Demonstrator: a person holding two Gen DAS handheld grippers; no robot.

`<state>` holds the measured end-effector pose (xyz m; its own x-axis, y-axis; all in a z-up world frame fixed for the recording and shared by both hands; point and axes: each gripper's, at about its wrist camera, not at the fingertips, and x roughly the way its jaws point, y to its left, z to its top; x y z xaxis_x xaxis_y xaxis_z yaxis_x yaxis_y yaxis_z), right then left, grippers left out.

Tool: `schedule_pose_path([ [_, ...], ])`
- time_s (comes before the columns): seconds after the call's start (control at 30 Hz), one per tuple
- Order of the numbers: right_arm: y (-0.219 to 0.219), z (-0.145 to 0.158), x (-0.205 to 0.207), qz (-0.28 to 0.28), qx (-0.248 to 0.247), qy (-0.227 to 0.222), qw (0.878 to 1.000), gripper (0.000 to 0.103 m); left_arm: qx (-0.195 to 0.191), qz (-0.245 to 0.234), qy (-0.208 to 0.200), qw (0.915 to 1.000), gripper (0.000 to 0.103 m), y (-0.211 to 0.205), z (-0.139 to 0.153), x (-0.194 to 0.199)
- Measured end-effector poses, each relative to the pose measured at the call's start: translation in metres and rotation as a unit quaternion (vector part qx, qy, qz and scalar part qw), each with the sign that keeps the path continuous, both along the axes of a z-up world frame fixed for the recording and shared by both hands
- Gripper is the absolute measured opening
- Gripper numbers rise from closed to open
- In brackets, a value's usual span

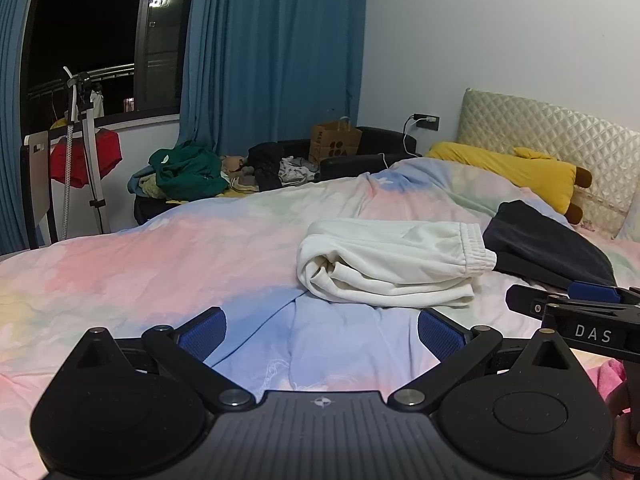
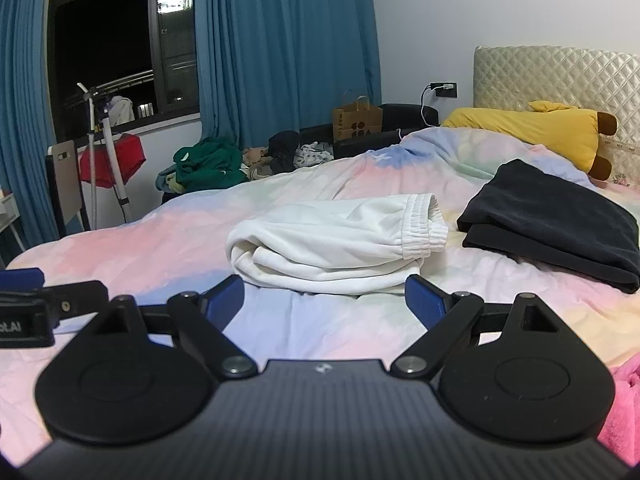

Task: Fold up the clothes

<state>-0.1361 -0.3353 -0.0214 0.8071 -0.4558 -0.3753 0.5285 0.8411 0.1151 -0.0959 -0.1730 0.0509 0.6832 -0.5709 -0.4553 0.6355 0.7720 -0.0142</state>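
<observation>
The folded white soft pants with a stretchy waistband [image 2: 332,240] are lying on the bed, just past the tips of my right claw [image 2: 325,300]. From my left claw [image 1: 322,330] they are sitting ahead and a bit to the right [image 1: 388,260]. The stretchy band is pointing to the right, and the rolled, folded end is pointing to the left.

Neither claw is touching the pants. My right claw is hanging over the bed with its two blue pads [image 2: 425,302] spread wide, holding nothing. My left claw is doing the same, with its blue pads [image 1: 202,332] wide apart and nothing between them. In the right wrist view, my left claw is peeking in at the left edge [image 2: 52,304]. In the left wrist view, my right claw is poking in from the right [image 1: 572,304].

Everything is resting on a puffy blanket with soft pink, blue and yellow patches [image 2: 160,240]. To the right of the white pants, a folded black cloth [image 2: 552,224] is lying near them, with a gap of blanket between. A fuzzy pink cloth [image 2: 624,408] is showing at the bottom right, beside my right claw.

Farther ahead and to the right, a long yellow plush pillow with brown ends [image 2: 540,132] is leaning by the shiny quilted headboard [image 2: 552,76]. Far ahead, past the bed, a messy pile of clothes with a green top [image 2: 208,168] is sitting under the blue curtains [image 2: 280,40], and a brown paper bag [image 2: 357,120] is standing close to it.
</observation>
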Motion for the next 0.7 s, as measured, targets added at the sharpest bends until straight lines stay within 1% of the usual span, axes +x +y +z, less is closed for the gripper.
schedule_pose_path([
  [0.53, -0.0026, -0.0006, 0.0016, -0.001, 0.003, 0.004, 1.000, 0.089, -0.003, 0.009, 0.004, 0.9999, 0.103, 0.0047, -0.0012, -0.0019],
  [0.7, -0.0048, -0.0010, 0.0015, -0.002, 0.005, 0.002, 1.000, 0.089, 0.002, 0.007, 0.004, 1.0000, 0.103, 0.0033, -0.0032, -0.0024],
])
